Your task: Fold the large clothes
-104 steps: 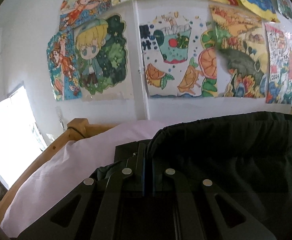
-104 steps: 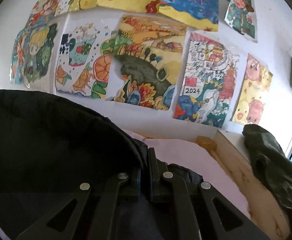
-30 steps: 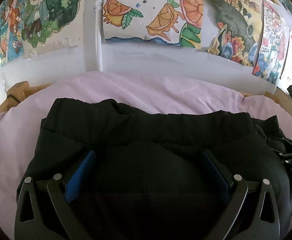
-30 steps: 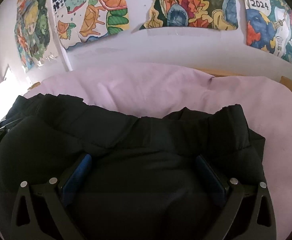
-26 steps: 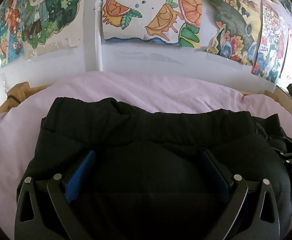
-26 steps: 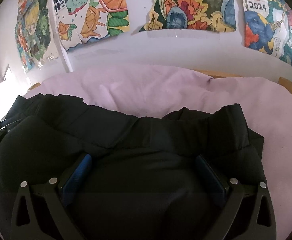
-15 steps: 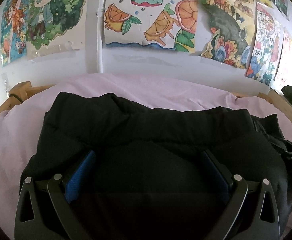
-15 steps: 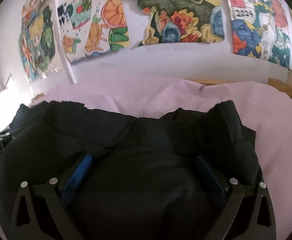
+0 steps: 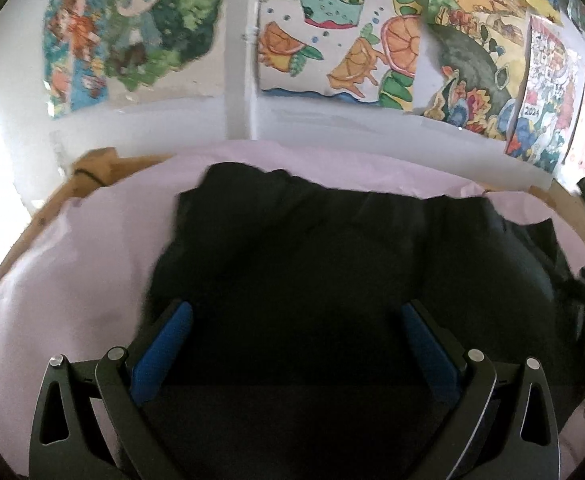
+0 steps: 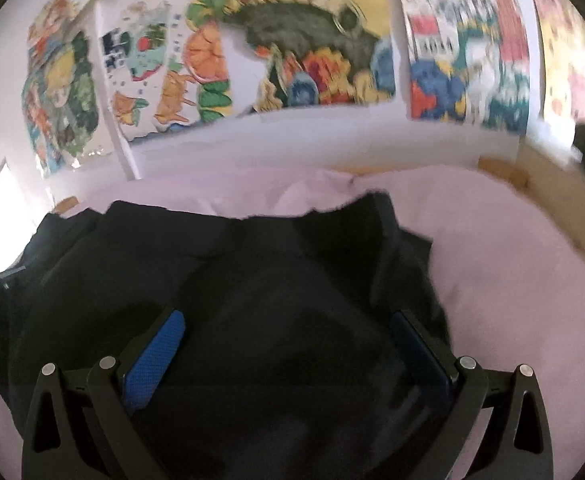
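Both claws, left (image 9: 296, 336) and right (image 10: 288, 340), gape wide over the soft, bulky black padded garment (image 9: 332, 260); its far hem looks the best hold.

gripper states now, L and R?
Left gripper: jaws open, holding nothing, over the black garment.
Right gripper: jaws open, holding nothing, over the same garment.

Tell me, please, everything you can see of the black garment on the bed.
The black garment is a large, soft, matte piece of clothing, thick and slightly puffy. It lies folded in a broad heap on the pink sheet, its wavy far edge towards the wall of drawings. Both the left gripper and right gripper hover over it with jaws wide open, holding nothing. Its near part is hidden behind them.
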